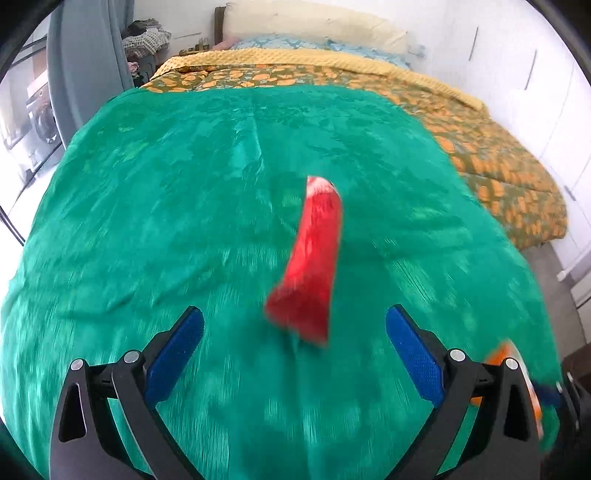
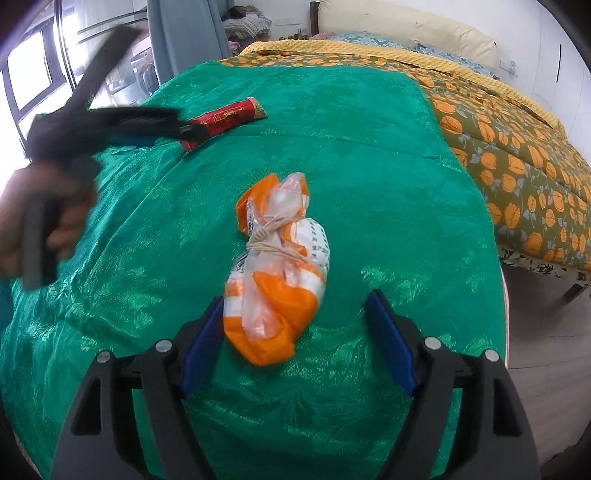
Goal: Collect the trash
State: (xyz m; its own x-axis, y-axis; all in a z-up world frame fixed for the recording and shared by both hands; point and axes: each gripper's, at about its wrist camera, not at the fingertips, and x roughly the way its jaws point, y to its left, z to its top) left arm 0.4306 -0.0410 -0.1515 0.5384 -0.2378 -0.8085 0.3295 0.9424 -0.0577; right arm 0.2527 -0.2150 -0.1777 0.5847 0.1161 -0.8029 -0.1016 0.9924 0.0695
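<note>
A red snack wrapper [image 1: 314, 258] lies on the green bedspread [image 1: 147, 221], blurred, just ahead of my left gripper [image 1: 295, 314], whose jaws stand open around its near end without touching it. In the right wrist view the same wrapper [image 2: 229, 116] sits at the far left, with the blurred left gripper [image 2: 188, 133] over its near end. An orange-and-white plastic bag [image 2: 280, 266], tied with a rubber band, rests on the spread between the wide-apart fingers of my right gripper [image 2: 295, 299]. The left pad [image 2: 203, 339] is close beside the bag; the right pad stands well apart.
Beyond the green bedspread [image 2: 369, 166] lie an orange-patterned quilt [image 2: 517, 158] and a cream pillow [image 2: 406, 26]. The bed's right edge drops to the floor [image 2: 546, 332]. A person's hand [image 2: 55, 221] holds the left gripper. A grey curtain [image 2: 184, 33] and window stand at the left.
</note>
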